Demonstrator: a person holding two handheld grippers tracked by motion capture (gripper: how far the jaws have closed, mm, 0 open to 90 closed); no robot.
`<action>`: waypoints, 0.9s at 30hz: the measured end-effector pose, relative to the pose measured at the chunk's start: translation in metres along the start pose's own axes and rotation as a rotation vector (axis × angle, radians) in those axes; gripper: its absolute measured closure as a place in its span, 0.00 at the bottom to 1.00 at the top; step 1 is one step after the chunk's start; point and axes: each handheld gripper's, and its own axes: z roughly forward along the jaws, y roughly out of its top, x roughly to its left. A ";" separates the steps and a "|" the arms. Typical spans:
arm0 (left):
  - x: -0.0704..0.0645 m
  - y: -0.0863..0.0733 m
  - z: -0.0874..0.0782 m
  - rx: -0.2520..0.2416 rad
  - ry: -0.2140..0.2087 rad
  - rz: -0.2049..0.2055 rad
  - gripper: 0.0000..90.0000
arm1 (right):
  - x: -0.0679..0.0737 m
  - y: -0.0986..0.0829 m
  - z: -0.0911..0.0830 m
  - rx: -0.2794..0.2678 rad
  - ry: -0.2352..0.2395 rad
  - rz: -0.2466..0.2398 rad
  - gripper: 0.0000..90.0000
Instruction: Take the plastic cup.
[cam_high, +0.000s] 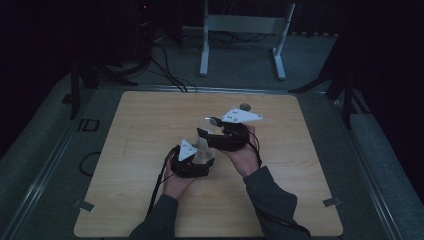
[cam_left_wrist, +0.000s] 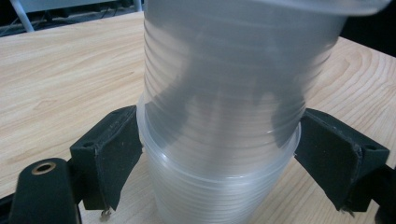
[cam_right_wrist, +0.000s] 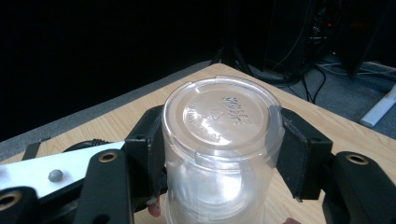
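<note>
Clear ribbed plastic: two disposable cups, one nested in the other, held between the two grippers above the middle of the wooden table (cam_high: 140, 130).

Left gripper view: lower cup (cam_left_wrist: 219, 186) sits between the black jaws, both pads pressed against its wall just under the rim. The upper cup (cam_left_wrist: 233, 70) stands in its mouth, tilted and motion-blurred, not fully seated; a band of its ribbed wall shows above the lower rim. Table surface lies close behind and below.

Right gripper view: the upper cup (cam_right_wrist: 222, 140) is seen base-on, its round bottom with embossed moulding marks facing the camera. Both jaws clamp its sides near that base. The grey plate of the other gripper shows at lower left.

High view: left gripper (cam_high: 192, 162) is low and nearer the person, right gripper (cam_high: 212, 132) just beyond and slightly higher, the two almost touching. The translucent cups (cam_high: 202, 145) bridge the gap between them, hard to make out in the dim light. A hand (cam_high: 245, 157) backs the right gripper, and dark sleeves come in from the bottom edge. Cables trail from both grippers toward the person.

Room beyond the table is dark; a white metal stand (cam_high: 242, 35) is on the floor at the far side.
</note>
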 end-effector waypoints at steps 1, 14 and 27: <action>0.000 0.000 -0.001 -0.001 0.001 0.002 0.17 | 0.000 0.001 -0.001 -0.003 0.000 0.002 0.45; 0.001 0.003 -0.007 -0.019 -0.003 0.000 0.17 | -0.001 0.012 -0.011 -0.042 0.011 0.019 0.45; 0.000 0.005 -0.014 -0.041 0.002 0.008 0.22 | -0.005 0.020 -0.021 -0.069 0.011 0.036 0.45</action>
